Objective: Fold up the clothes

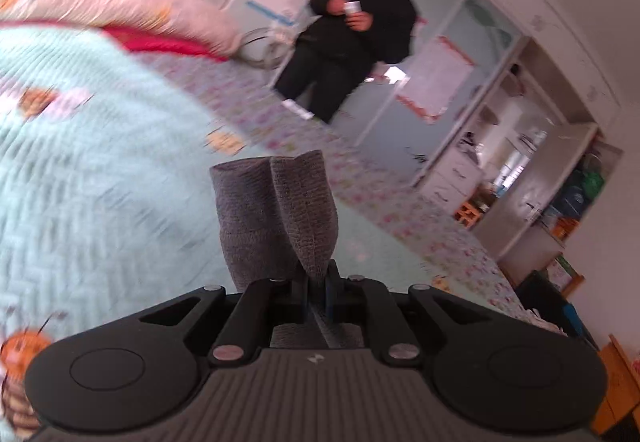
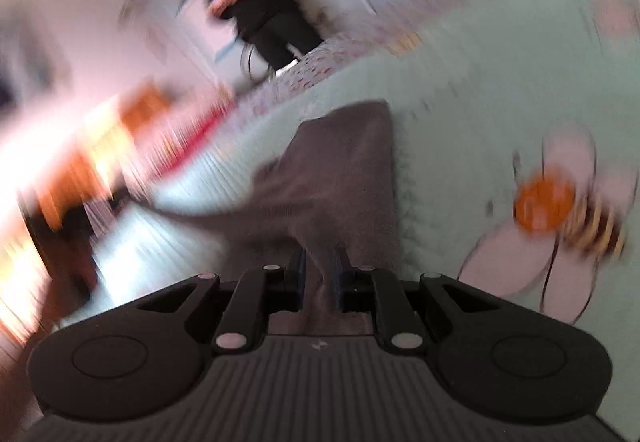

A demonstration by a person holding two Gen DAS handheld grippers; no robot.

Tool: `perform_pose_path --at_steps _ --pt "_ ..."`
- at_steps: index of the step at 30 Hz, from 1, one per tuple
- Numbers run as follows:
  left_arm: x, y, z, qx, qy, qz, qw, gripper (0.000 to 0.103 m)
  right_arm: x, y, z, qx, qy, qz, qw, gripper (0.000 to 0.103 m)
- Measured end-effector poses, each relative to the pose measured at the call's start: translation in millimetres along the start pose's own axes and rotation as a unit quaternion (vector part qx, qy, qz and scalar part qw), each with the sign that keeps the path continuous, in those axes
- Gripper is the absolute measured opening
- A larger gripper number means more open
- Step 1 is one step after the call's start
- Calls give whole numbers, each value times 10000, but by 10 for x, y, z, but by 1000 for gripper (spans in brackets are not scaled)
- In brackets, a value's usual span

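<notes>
The left hand-held gripper (image 1: 276,166) is seen with its grey-wrapped fingers (image 1: 248,218) pressed together at the tips; nothing can be made out between them. Beside it, to the left, a mint-green knitted garment (image 1: 80,170) with bee motifs is spread on a floral-patterned bed (image 1: 400,218). In the blurred right wrist view, the right hand-held gripper (image 2: 344,114) is likewise closed, its grey fingers (image 2: 344,170) lying over the same garment (image 2: 480,90), next to a bee motif (image 2: 560,210). A person in black (image 1: 356,34) is seen standing beyond the bed, a white cup (image 1: 352,7) held in hand.
</notes>
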State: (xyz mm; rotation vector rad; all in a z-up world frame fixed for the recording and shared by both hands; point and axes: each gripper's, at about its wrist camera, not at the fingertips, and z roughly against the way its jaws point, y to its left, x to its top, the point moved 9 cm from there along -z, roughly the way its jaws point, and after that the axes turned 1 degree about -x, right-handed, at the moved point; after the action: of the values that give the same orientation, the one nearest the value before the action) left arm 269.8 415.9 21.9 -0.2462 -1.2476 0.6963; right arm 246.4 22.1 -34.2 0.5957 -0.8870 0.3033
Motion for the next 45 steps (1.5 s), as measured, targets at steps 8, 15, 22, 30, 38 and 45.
perform_pose_path --at_steps 8,15,22,30,38,45 --pt "428 -1006 -161 -632 -262 -810 9944 7 -106 606 -75 -936 -326 2133 9719 23" --pt "456 -1537 -308 -794 -269 -1217 9890 7 -457 731 -14 -1235 79 2281 9657 30" --pt "446 -1358 -217 -573 -390 -1135 9911 7 -631 592 -83 -692 507 1668 9823 29" --pt "79 -407 14 157 -285 -577 9978 7 -301 377 149 790 453 196 9957 29" --pt "-647 527 538 814 -166 175 9964 7 688 -308 -486 -92 -108 -752 9971 31" --pt "-1096 778 889 946 -304 508 9938 7 900 -322 -1285 -38 -109 -620 9980 31"
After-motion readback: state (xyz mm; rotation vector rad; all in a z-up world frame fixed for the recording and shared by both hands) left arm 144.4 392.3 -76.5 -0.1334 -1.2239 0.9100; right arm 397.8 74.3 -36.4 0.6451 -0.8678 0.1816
